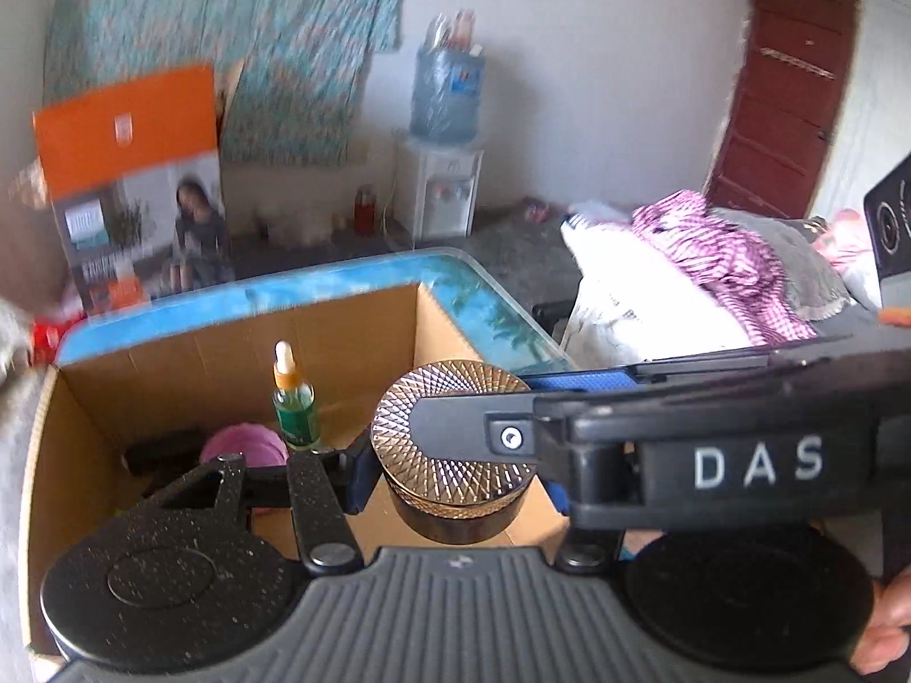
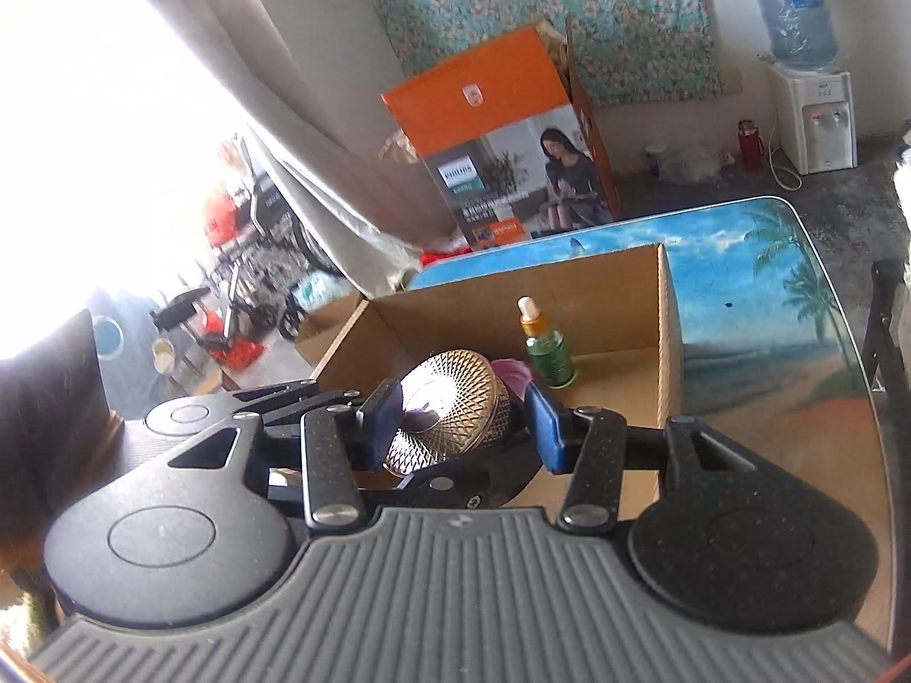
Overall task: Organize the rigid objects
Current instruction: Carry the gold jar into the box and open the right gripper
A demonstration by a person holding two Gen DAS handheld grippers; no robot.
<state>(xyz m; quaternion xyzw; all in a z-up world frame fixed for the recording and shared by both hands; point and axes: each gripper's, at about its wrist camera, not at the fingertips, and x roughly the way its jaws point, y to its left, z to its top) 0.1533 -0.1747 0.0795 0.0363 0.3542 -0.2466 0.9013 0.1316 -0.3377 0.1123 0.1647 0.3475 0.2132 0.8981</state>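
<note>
A round dark jar [image 1: 461,518] with a gold patterned lid [image 1: 455,398] hangs over the open cardboard box [image 1: 171,341]. My left gripper [image 1: 455,478] is shut on the jar's body, a blue pad on each side. My right gripper [image 2: 464,421] reaches in from the right and is shut on the gold lid [image 2: 450,393]; in the left wrist view one of its black fingers [image 1: 455,427] crosses the lid top. Inside the box [image 2: 666,341] a green dropper bottle [image 1: 293,410] [image 2: 549,353] stands upright beside a pink round thing [image 1: 245,444] and a black object [image 1: 159,452].
The box sits on a glass table with a beach print [image 2: 768,313]. Behind the table stand an orange carton [image 2: 501,131] and a water dispenser [image 2: 814,119]. A bed with clothes [image 1: 712,262] lies to the right, and a dark chair [image 2: 882,330] is at the table's edge.
</note>
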